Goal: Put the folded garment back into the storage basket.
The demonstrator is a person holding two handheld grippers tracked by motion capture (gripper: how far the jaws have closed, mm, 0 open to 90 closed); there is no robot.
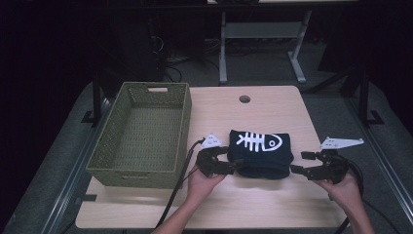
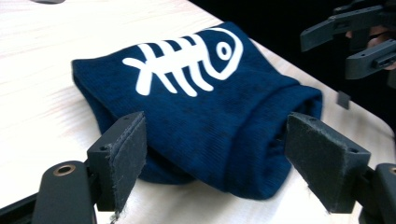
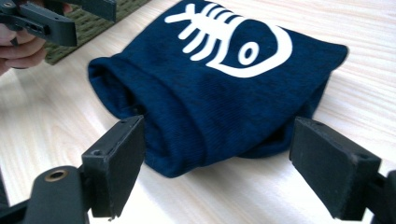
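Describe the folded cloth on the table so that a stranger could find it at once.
On the wooden table, look right of the green woven basket, between the left gripper and the right gripper. The folded cloth lies there, dark blue, and it alone bears a white fish skeleton print.

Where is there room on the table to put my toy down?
The green basket is empty inside. The bare tabletop behind the folded blue fish cloth, around the round hole, is free too, and so is the near strip along the front edge. It is crowded beside the cloth, where the left hand-held gripper and right hand-held gripper flank it.
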